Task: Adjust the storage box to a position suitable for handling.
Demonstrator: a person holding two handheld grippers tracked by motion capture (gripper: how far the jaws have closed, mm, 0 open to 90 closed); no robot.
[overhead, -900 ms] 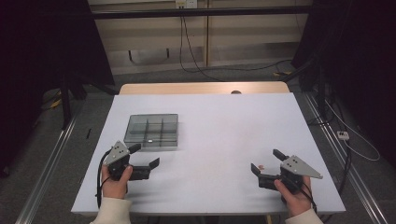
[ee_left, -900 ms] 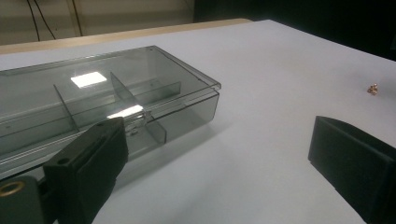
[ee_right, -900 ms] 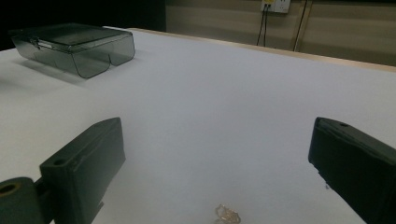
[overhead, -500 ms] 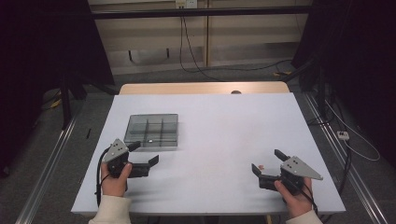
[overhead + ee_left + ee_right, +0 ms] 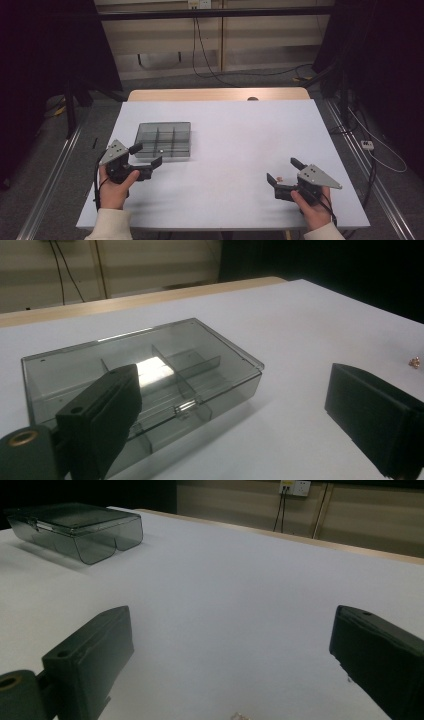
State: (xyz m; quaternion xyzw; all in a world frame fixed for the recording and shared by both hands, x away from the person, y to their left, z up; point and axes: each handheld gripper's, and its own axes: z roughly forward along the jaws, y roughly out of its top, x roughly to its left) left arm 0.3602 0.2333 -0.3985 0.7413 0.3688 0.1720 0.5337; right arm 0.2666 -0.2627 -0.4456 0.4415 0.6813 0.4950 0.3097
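Observation:
A smoky clear compartment box (image 5: 163, 141) with its lid down lies on the left half of the white table (image 5: 240, 130). My left gripper (image 5: 147, 154) hovers just in front of its near edge, jaws open and empty. In the left gripper view the box (image 5: 200, 355) lies between and beyond the jaws of the left gripper (image 5: 240, 430). My right gripper (image 5: 282, 170) stands open at the near right of the table. A tiny copper-coloured piece (image 5: 280, 178) lies on the table between its jaws, untouched, and it is the tiny piece (image 5: 239, 716) in the right gripper view.
The tiny piece (image 5: 414, 361) shows far right in the left gripper view. A wooden strip (image 5: 215, 94) runs along the table's far edge. Cables (image 5: 210, 65) lie on the floor beyond, and dark curtains stand on both sides. The box (image 5: 75, 527) sits far left in the right gripper view.
My left gripper has crept slightly away from the person, toward the box. The right gripper has kept still, and both stay open.

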